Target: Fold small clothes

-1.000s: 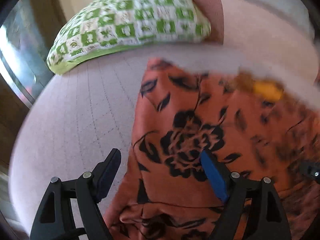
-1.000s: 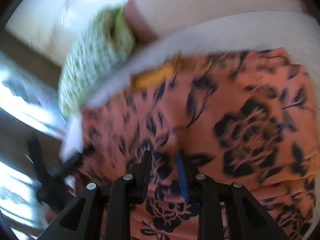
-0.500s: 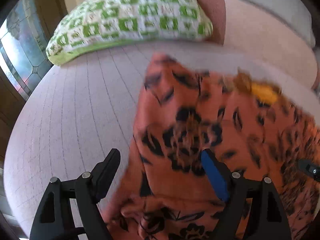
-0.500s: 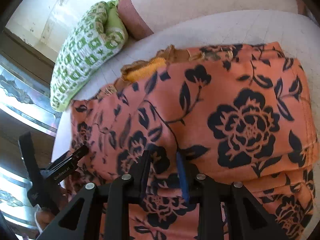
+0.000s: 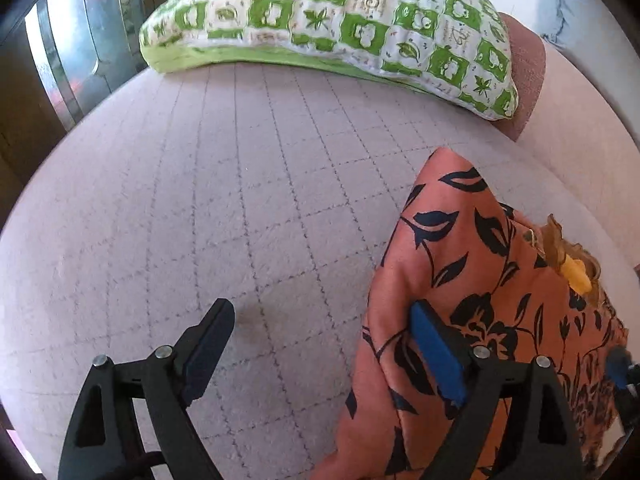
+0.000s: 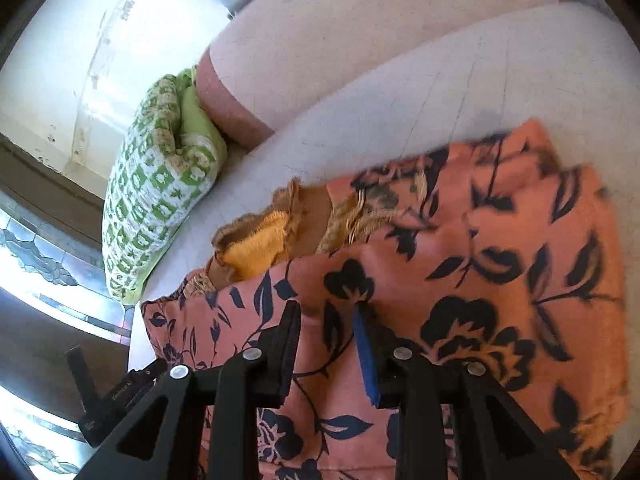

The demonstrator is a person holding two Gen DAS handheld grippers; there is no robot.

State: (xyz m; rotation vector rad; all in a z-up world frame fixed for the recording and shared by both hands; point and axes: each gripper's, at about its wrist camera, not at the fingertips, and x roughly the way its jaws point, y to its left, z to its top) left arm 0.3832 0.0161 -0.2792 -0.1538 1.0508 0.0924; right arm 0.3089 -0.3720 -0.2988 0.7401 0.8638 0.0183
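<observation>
An orange garment with black flowers (image 5: 472,280) lies folded on the pale quilted cushion (image 5: 248,208); a yellow lace trim (image 6: 256,248) shows at its far edge. It fills the right wrist view (image 6: 480,280). My left gripper (image 5: 320,320) is open and empty, its left finger over bare cushion and its right finger over the garment's left edge. My right gripper (image 6: 326,320) hovers above the garment's middle with its jaws partly apart and nothing between them. The left gripper also shows at the lower left of the right wrist view (image 6: 112,396).
A green and white patterned pillow (image 5: 340,24) lies at the far end of the cushion. The sofa's pale backrest (image 6: 380,40) rises behind the garment. A window with leaded glass (image 5: 80,40) is beyond the cushion's left edge.
My left gripper has moved left off the garment, so bare cushion now lies between its fingers. The right gripper has shifted slightly over the garment. The garment stays lying on the cushion.
</observation>
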